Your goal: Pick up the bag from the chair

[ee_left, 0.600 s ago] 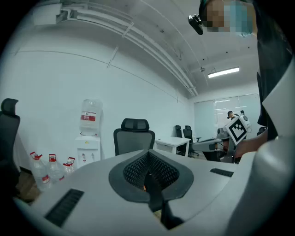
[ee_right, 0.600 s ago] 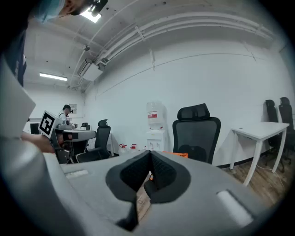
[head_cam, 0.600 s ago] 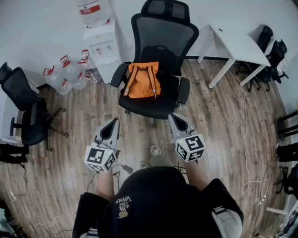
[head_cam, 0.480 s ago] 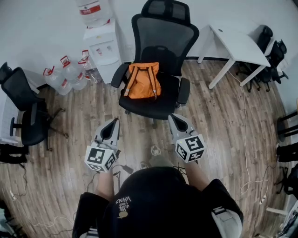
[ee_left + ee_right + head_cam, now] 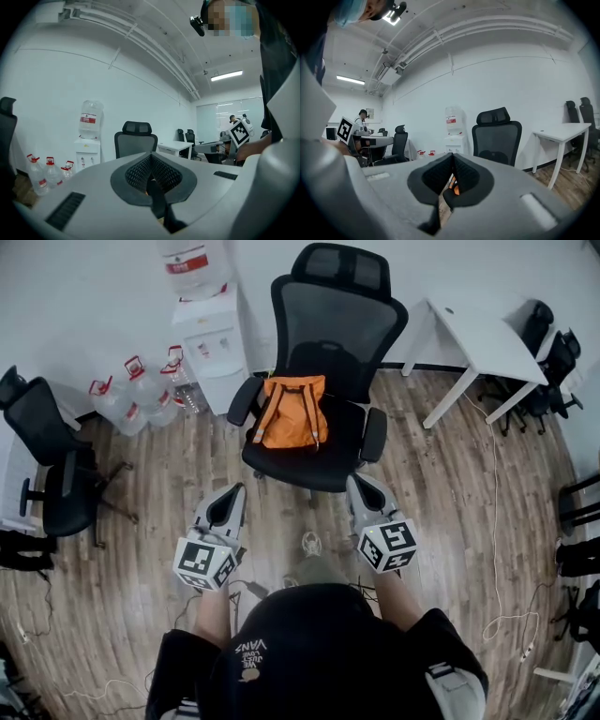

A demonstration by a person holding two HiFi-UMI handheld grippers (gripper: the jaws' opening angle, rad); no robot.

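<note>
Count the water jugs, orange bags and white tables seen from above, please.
Water jugs: 4, three on the floor, one on the dispenser
Orange bags: 1, on the chair
White tables: 1
Total: 6

You face the office chair (image 5: 330,371), with the backpack (image 5: 292,412) lying on its seat against the backrest. Your left hand-held gripper (image 5: 231,495) and right hand-held gripper (image 5: 362,487) sit near the seat's front edge, one on each side, both apart from it. A water dispenser (image 5: 212,341) stands behind the chair to the left, with water bottles (image 5: 131,392) on the floor (image 5: 178,474) beside it. A table (image 5: 480,332) stands to the right, and a second chair (image 5: 49,457) far left.
</note>
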